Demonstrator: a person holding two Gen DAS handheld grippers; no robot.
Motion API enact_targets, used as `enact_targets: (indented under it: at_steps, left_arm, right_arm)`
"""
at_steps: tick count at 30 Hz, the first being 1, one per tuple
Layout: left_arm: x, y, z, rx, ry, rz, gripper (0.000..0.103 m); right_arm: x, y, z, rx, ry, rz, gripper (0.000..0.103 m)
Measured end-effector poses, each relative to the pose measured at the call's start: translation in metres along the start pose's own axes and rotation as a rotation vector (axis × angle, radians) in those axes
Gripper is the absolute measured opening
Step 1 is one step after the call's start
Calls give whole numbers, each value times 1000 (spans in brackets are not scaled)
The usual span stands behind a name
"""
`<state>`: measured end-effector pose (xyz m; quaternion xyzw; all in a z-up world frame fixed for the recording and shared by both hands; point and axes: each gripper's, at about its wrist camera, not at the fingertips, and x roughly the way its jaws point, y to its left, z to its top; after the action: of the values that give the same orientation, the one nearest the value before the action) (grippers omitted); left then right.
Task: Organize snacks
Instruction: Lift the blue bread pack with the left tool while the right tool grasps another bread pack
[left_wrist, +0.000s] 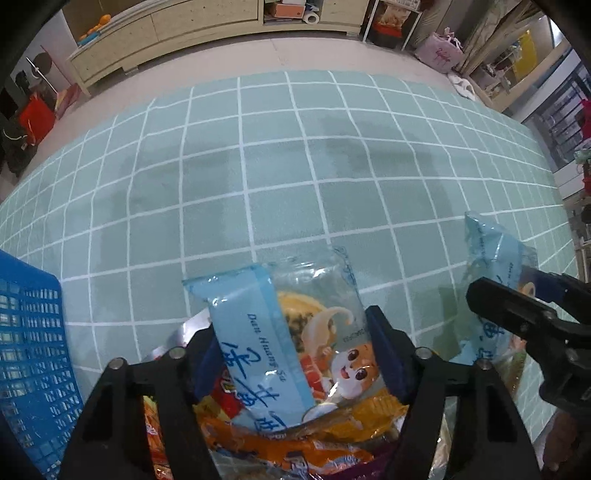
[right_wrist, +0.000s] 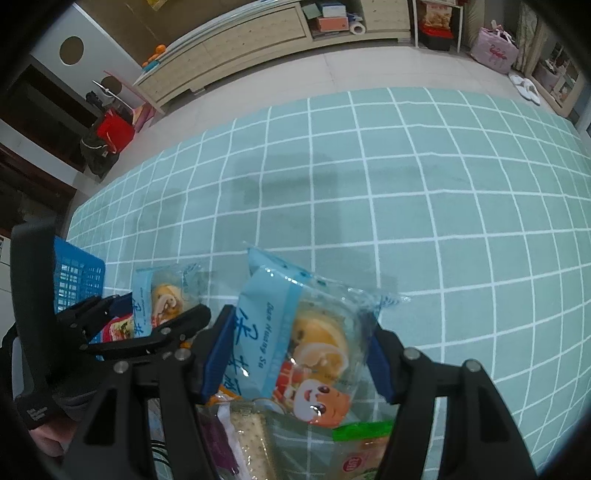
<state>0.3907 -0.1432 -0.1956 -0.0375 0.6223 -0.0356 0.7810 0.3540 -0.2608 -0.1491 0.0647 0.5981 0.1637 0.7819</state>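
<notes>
Two matching light-blue pastry packets with a cartoon dog are off the mat, one in each gripper. My left gripper is shut on one pastry packet, its blue pads pressing both sides, above a pile of orange snack packets. My right gripper is shut on the other pastry packet, which stands tilted between its pads. The right wrist view shows the left gripper at lower left with its packet. In the left wrist view the right gripper and its packet sit at the right edge.
A blue plastic basket stands at the left on the green checked mat. More snacks, a green-labelled packet and a cracker packet, lie below the right gripper. A wooden cabinet and bags line the far floor.
</notes>
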Motion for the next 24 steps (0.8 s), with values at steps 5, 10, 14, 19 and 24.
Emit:
enact_targets:
  at_steps: [5, 10, 14, 19, 24]
  left_arm:
    - [-18, 6, -11, -4, -37, -24, 64]
    - [-51, 14, -20, -18, -103, -48, 64]
    - [-85, 14, -30, 1, -153, -70, 63]
    - [-129, 24, -53, 8, -220, -95, 63]
    - [-169, 39, -71, -2, -266, -116, 63]
  right_arm:
    - [-7, 8, -2, -17, -9, -4, 69]
    - [-24, 21, -8, -42, -25, -16, 69]
    - [-42, 33, -14, -49, -47, -19, 69]
    - [-69, 56, -23, -79, -85, -32, 69]
    - [-94, 84, -33, -115, -121, -43, 69]
